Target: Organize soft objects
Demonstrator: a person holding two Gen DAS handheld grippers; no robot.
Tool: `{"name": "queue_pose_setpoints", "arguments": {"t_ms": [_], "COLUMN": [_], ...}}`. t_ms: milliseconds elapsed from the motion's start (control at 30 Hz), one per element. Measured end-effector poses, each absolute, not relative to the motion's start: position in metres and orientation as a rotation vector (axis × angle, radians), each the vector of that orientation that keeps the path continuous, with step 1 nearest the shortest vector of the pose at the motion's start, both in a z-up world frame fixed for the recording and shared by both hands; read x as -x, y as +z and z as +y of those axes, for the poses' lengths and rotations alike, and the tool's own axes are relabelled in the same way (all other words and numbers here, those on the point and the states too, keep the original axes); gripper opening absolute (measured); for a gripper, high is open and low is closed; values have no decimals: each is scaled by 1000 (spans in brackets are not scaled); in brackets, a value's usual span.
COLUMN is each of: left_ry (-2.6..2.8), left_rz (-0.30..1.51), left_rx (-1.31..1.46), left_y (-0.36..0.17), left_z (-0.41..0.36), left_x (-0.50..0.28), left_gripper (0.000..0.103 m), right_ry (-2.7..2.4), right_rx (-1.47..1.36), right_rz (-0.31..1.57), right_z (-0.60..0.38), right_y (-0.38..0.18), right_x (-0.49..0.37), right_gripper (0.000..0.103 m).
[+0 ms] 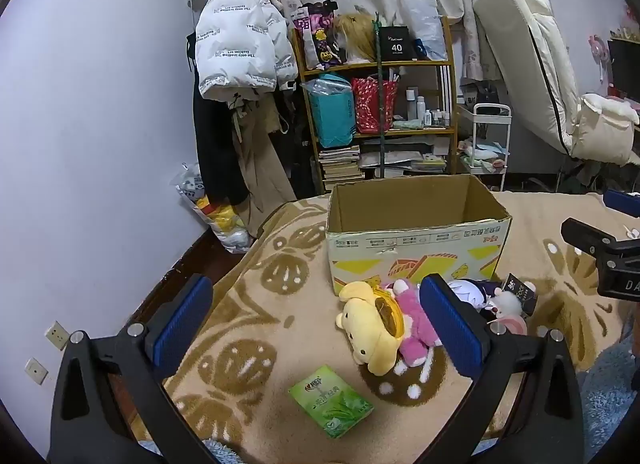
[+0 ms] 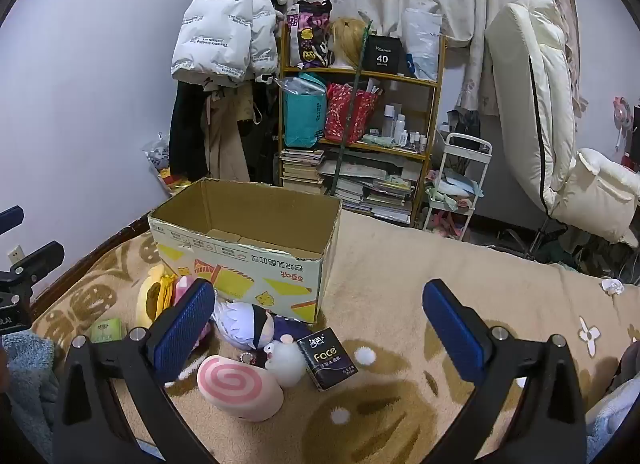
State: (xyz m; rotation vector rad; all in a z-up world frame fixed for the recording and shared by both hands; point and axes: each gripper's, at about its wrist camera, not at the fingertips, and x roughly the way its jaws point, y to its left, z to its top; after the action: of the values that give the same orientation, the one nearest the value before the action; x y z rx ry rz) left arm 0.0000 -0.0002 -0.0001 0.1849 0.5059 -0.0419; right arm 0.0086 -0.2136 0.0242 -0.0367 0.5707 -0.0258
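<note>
Two grippers hover over a beige patterned blanket (image 1: 248,304), both with blue pads spread wide and nothing between them: the left gripper (image 1: 316,316) and the right gripper (image 2: 318,320). An open cardboard box (image 1: 416,248) stands at 12 o'clock in the left view. Touching its front wall lie a yellow dog plush (image 1: 372,328), a pink plush (image 1: 412,328) and a white-haired doll (image 2: 250,324). At the right gripper's 7 o'clock sit a pink swirl plush (image 2: 240,388), a small white plush (image 2: 286,360) and a black tissue pack (image 2: 330,358). A green tissue pack (image 1: 330,400) lies at the left gripper's 6 o'clock.
</note>
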Motion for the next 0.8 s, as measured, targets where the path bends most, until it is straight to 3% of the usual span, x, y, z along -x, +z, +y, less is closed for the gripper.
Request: {"name": "queue_pose_setpoints", "arguments": {"t_ms": [800], "left_ry": [-38], "left_rz": [502], "left_rx": [-195], "left_y": [1], "left_z": [-2], "left_x": [1], "left_gripper": [102], "right_ry": [-38], "right_rx": [47], "right_rz": [558], "right_z": [-227], "right_y": [27], "right_x": [-7], "right_gripper": [103]}}
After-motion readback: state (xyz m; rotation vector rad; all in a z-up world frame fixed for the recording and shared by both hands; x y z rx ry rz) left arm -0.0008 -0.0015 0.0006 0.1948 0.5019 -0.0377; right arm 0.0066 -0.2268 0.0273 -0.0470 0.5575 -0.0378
